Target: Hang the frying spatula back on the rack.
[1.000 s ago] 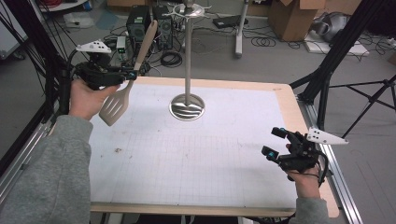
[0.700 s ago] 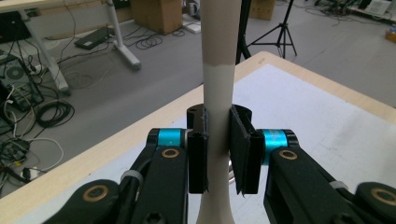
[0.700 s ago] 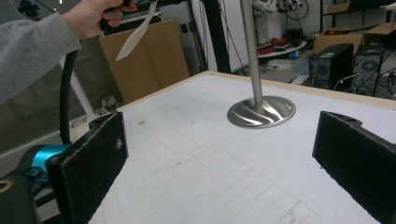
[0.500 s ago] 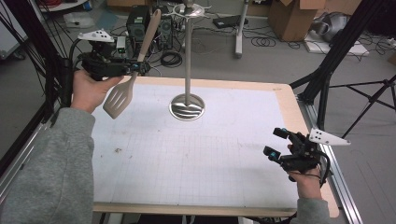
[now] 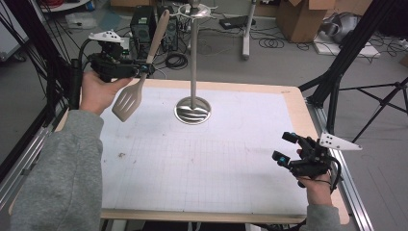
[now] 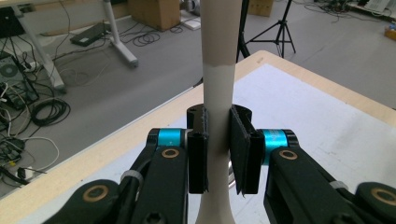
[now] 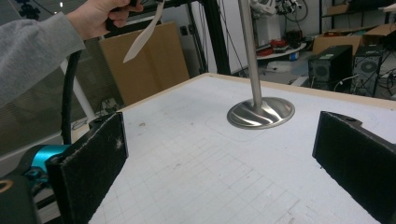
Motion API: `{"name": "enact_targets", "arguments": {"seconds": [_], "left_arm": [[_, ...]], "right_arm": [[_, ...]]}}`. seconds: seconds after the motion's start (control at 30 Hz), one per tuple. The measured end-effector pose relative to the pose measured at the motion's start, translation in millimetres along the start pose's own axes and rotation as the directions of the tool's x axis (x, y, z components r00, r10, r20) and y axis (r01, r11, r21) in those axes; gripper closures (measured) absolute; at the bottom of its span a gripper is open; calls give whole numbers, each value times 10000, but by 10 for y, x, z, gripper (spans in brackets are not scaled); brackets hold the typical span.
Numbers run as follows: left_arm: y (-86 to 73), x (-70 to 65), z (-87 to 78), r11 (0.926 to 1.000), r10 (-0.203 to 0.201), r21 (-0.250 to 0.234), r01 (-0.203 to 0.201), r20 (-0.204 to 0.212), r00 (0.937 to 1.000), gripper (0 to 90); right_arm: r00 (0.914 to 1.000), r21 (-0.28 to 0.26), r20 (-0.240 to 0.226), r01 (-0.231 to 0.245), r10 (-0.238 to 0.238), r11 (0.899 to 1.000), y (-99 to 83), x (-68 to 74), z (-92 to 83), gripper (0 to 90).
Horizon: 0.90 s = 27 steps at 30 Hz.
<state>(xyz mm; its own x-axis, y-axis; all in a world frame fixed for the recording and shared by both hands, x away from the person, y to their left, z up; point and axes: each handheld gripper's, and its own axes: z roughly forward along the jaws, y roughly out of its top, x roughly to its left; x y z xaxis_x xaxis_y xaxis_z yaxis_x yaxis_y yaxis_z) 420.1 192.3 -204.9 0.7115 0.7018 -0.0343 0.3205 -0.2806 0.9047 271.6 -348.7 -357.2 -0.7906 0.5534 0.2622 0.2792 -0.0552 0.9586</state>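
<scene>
My left gripper (image 5: 144, 71) is raised above the table's far left corner, shut on the neck of a beige slotted spatula (image 5: 129, 99). Its wooden handle slants up and away; the slotted blade hangs down toward the mat. In the left gripper view both pads clamp the spatula (image 6: 218, 93) between them. A metal stand (image 5: 193, 57) with a round base (image 5: 193, 109) and a hook ring on top rises at the table's far middle. My right gripper (image 5: 287, 147) rests low at the near right edge, jaws wide apart with nothing between them. The right gripper view looks toward the stand's base (image 7: 260, 113) and the spatula (image 7: 143, 35).
A white gridded mat (image 5: 202, 154) covers the wooden table (image 5: 296, 98). Behind the table lie cables, computer cases and cardboard boxes on the floor. Black frame posts and a tripod (image 5: 380, 96) stand at both sides.
The left hand has lifted the spatula a little and carried it slightly farther from me. The right gripper has stayed where it was.
</scene>
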Motion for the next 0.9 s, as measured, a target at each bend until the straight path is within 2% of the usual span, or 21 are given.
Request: {"name": "enact_targets", "arguments": {"seconds": [0.13,0.27,0.47,0.57,0.9], "left_arm": [[2,-7,16,10000,-45,-54,45,20,10000,777],[-5,-2,52,9999,-45,103,45,-5,10000,777],[1,-14,89,9999,-117,11,117,103,9999,777],[-2,-36,149,9998,-51,176,49,132,9999,777],[-3,-53,227,9999,-86,118,85,150,9999,777]], "right_arm": [[10000,-4,-23,12,-12,10000,1,-5,-4,21],[10000,-14,-8,-52,52,10000,3,2,-8,21],[10000,-56,-18,-21,21,10000,3,-5,-15,21],[10000,-79,-15,-51,51,10000,3,-4,-17,21],[10000,-130,-1,-59,59,9999,5,-13,-32,21]]}}
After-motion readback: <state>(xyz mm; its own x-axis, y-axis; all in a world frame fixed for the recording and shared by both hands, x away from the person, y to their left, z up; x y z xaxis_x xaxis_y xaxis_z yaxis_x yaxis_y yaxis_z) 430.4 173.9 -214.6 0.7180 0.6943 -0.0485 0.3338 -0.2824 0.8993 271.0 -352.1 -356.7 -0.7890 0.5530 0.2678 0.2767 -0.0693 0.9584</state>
